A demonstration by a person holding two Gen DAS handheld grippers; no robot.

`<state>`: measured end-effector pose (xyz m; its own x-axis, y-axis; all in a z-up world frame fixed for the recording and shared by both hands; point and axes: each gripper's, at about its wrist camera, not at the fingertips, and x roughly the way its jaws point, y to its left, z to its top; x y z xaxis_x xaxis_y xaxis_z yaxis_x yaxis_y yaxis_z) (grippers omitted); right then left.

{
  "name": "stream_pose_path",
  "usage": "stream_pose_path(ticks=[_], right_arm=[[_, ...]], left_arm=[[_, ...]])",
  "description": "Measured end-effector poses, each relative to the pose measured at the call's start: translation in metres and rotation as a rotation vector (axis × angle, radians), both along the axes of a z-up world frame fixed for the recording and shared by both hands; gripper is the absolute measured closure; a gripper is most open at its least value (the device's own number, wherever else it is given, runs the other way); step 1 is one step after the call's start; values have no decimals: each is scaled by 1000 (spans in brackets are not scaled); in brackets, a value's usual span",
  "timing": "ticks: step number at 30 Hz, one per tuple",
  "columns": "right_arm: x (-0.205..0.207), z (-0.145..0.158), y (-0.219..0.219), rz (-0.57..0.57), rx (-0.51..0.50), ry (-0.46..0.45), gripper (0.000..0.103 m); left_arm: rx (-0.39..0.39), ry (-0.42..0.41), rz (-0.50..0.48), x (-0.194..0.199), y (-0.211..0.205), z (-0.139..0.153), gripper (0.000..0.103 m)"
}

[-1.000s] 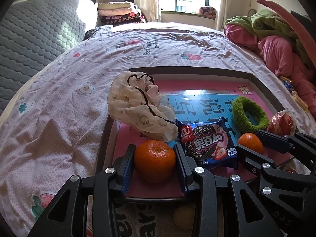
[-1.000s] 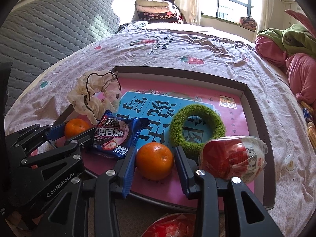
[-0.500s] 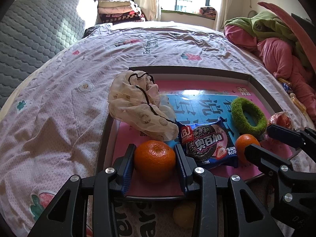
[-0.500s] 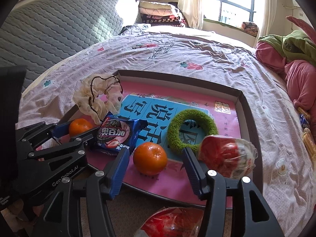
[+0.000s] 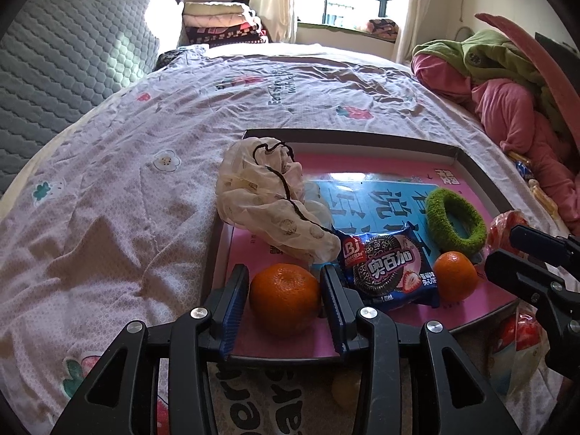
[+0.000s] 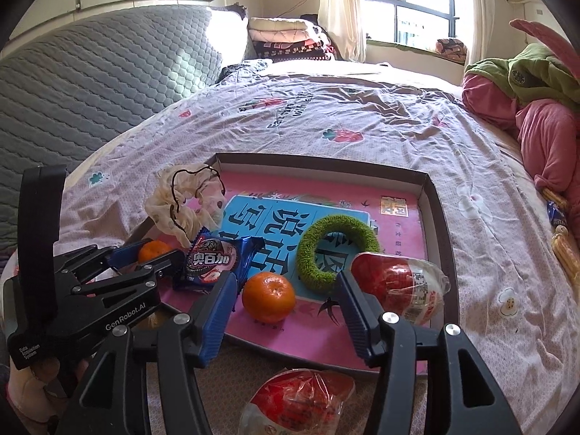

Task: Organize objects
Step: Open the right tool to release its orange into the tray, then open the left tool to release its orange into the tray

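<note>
A dark-rimmed tray [image 5: 362, 137] with a pink and blue floor lies on the bed. My left gripper [image 5: 284, 272] straddles an orange [image 5: 284, 297] that rests in the tray's near left corner. Its jaws are opening, and the pads have just eased off the fruit. My right gripper [image 6: 286, 279] stands open around a second orange [image 6: 268, 297] on the tray floor, with gaps on both sides. A blue cookie pack [image 6: 212, 262], a green fuzzy ring [image 6: 337, 250], a cream cloth with black cord [image 6: 185, 199] and a red wrapped snack [image 6: 398, 286] also lie in the tray.
Another red snack bag [image 6: 301, 402] lies outside the tray's near rim. Pink and green clothes [image 5: 507, 98] pile up at the right. A grey quilted headboard [image 5: 72, 61] stands at the left, folded blankets [image 5: 217, 25] at the far end. The floral sheet [image 5: 145, 181] spreads left of the tray.
The right gripper opened off its orange and drew back and up, leaving it on the tray. The left gripper stayed in place and loosened slightly around its orange.
</note>
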<state>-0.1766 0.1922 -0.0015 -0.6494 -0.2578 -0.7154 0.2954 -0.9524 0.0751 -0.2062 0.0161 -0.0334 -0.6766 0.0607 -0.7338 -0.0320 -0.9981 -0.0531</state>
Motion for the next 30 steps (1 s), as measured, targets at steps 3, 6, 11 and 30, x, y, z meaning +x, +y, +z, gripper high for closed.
stream_pose_path(ticks=[3, 6, 11, 30], right_arm=[[1, 3, 2, -5, -8, 7, 46], [1, 6, 4, -10, -17, 13, 46], [3, 7, 5, -13, -22, 17, 46], [11, 19, 11, -29, -40, 48, 41]], left_arm=[[1, 11, -4, 2, 0, 3, 57], [1, 23, -4, 5, 0, 6, 56], [-1, 32, 1, 7, -1, 9, 56], [-34, 115, 5, 30, -5, 34, 55]])
